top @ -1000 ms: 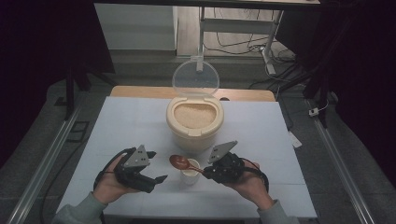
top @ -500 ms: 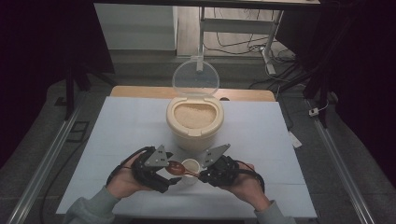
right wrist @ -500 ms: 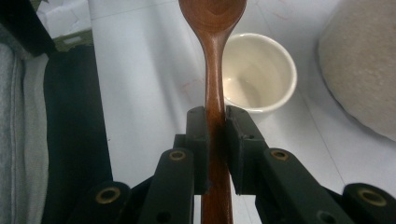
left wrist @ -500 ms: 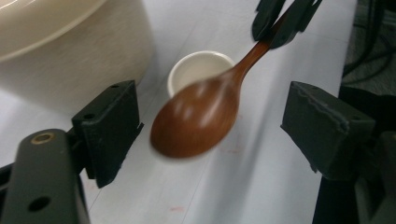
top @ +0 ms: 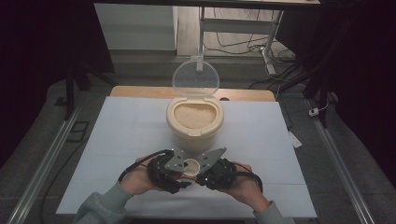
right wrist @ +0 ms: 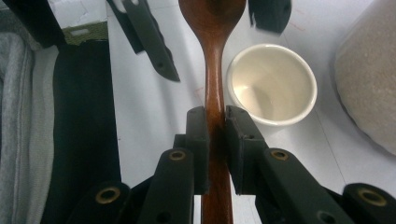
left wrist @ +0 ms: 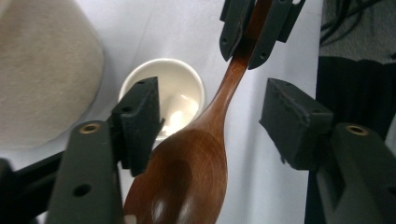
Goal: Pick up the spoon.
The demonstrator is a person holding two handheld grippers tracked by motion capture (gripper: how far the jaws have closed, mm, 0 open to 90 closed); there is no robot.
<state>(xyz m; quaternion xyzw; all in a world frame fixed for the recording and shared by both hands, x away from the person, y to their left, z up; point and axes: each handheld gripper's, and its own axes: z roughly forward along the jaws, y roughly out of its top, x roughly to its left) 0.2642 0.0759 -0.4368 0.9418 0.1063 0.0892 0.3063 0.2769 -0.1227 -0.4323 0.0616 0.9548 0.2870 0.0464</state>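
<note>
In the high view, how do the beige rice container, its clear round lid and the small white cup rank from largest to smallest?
1. Beige rice container.
2. Clear round lid, slightly smaller; it stands farther away, so this is uncertain.
3. Small white cup, clearly smallest.

The person wears grey sleeves (top: 100, 209). Each hand holds a black gripper with a grey 3-cornered plate (top: 176, 160) on top, brass-ringed screw holes and a black cable (top: 135, 164).

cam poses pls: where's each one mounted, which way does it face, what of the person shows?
High view: above the person's side, facing forward and down on the table; forearms, both hands.
Left gripper view: on the left claw, along its jaws, which have just been closing around the wooden spoon.
Right gripper view: on the right claw, clamping the spoon's handle; grey sleeve.
Shared: spoon, white cup.
</note>
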